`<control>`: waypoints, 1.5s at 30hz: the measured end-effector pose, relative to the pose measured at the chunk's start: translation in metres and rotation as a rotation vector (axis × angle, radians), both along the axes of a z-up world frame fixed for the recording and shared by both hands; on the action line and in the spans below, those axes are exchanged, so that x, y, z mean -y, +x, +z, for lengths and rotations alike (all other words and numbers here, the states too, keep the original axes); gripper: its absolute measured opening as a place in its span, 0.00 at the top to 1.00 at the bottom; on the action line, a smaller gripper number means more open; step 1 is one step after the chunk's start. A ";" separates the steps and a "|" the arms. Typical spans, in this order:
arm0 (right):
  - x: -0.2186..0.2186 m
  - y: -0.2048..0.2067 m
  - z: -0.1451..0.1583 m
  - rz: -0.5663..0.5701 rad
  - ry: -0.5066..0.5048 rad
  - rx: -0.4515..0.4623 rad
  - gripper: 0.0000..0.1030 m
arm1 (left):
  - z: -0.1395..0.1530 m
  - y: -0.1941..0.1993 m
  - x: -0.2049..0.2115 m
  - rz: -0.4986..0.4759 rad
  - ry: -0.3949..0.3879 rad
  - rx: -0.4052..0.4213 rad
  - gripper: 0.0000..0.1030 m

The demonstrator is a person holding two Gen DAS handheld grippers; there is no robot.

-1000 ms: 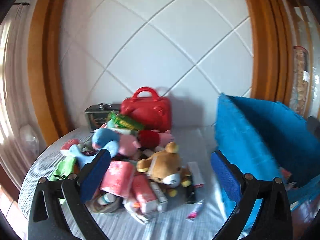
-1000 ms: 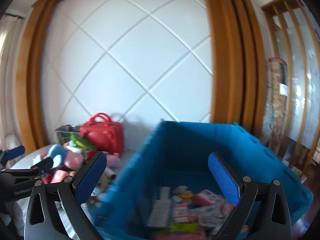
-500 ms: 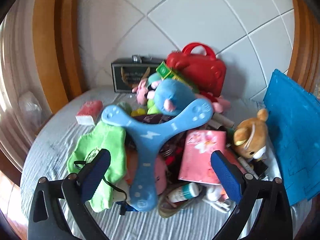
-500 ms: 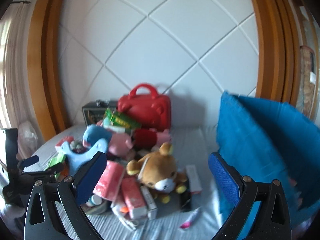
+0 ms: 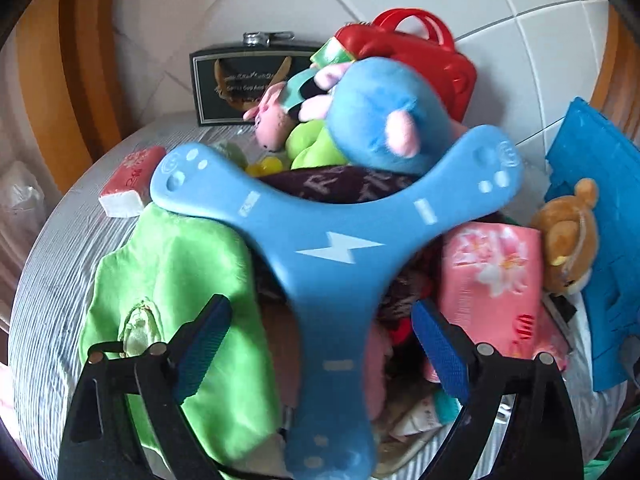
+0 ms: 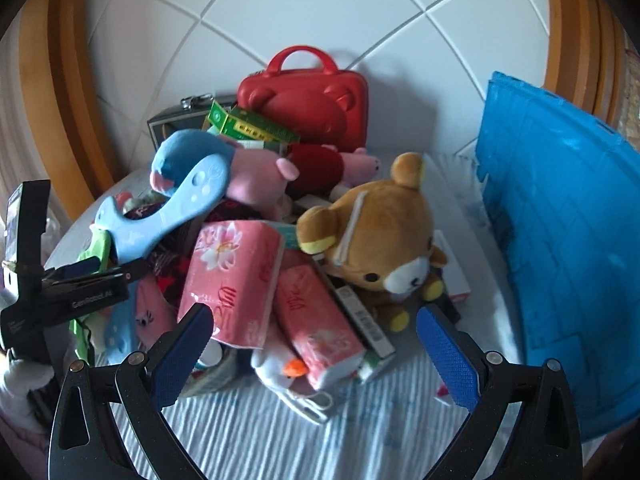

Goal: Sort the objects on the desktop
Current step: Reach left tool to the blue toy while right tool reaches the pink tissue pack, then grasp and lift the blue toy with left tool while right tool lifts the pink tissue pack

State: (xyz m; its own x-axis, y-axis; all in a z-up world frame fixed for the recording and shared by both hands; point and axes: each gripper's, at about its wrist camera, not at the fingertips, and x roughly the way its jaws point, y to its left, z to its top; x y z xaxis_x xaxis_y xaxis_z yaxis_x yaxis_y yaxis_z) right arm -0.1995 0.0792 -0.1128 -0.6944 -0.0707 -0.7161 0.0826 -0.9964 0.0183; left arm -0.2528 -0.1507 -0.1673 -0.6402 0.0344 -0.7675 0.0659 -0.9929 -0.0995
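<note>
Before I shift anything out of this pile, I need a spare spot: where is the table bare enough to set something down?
Bare striped cloth lies in front of the pile, between the right gripper and the pink tissue packs. A narrower strip runs between the teddy bear and the blue bin. Around the blue boomerang it is crowded.

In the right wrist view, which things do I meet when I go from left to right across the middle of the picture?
Left gripper → blue three-armed toy → pink tissue pack → brown bear plush → blue bin.
</note>
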 end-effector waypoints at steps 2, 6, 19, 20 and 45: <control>0.013 -0.011 -0.006 0.014 0.000 0.027 0.00 | -0.007 -0.009 0.008 0.007 -0.014 0.018 0.10; 0.041 -0.037 -0.021 0.029 0.019 0.074 0.00 | -0.011 -0.018 0.009 -0.019 -0.015 0.024 0.10; 0.070 -0.082 -0.073 0.002 0.018 0.244 0.00 | -0.021 -0.027 0.010 -0.043 -0.028 0.037 0.13; 0.070 -0.084 -0.074 0.005 0.010 0.250 0.00 | -0.022 -0.028 0.011 -0.040 -0.026 0.040 0.13; 0.051 -0.025 0.019 0.125 -0.047 -0.016 0.21 | 0.094 0.056 0.002 -0.037 -0.098 -0.259 0.56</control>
